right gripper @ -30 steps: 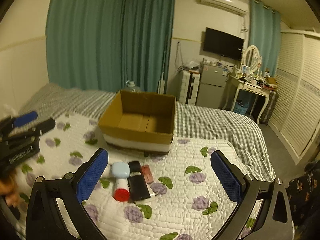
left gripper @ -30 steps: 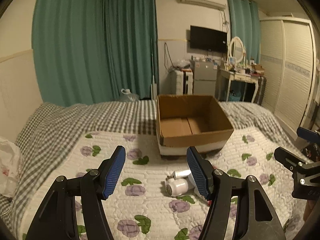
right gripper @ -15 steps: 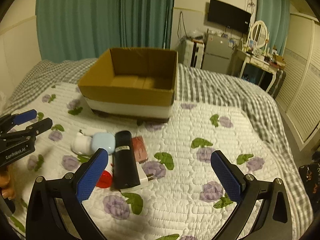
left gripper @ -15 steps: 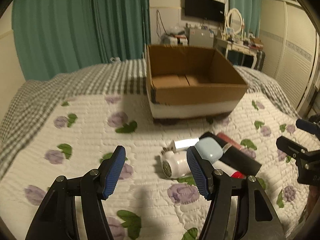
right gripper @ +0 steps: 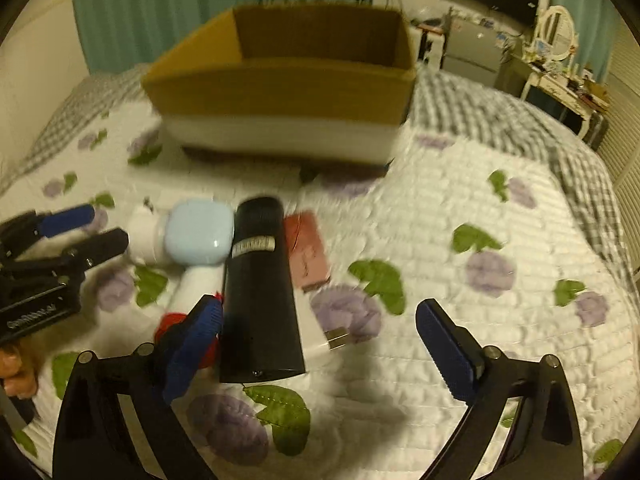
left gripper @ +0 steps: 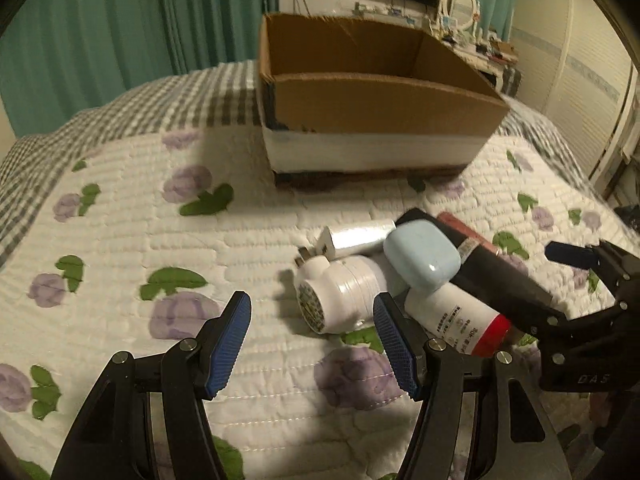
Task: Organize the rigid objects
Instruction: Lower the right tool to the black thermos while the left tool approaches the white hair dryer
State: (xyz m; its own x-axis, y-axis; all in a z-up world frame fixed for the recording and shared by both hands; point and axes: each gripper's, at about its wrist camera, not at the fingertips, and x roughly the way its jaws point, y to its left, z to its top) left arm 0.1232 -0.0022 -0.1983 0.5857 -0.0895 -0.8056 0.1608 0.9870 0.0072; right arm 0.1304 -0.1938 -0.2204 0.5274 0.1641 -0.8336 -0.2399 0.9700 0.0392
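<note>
A pile of small objects lies on the floral quilt in front of an open cardboard box (left gripper: 372,96) (right gripper: 280,80). It holds a white round device (left gripper: 340,296), a light-blue case (left gripper: 422,254) (right gripper: 198,234), a white tube with a red cap (left gripper: 456,320) (right gripper: 188,292), a black cylinder (left gripper: 504,284) (right gripper: 258,296), a pink flat box (right gripper: 308,252) and a white plug (left gripper: 352,236). My left gripper (left gripper: 312,340) is open just before the white device. My right gripper (right gripper: 320,348) is open, low over the near end of the black cylinder.
The quilt (left gripper: 120,240) covers a bed with a grey checked blanket (left gripper: 120,108) behind. Teal curtains (left gripper: 120,20) hang at the back. A dresser with a mirror (right gripper: 556,40) and a wardrobe (left gripper: 580,80) stand at the right.
Both grippers have moved forward and down toward the pile of objects, which now looms larger. Both stay open and nothing has been taken hold of.
</note>
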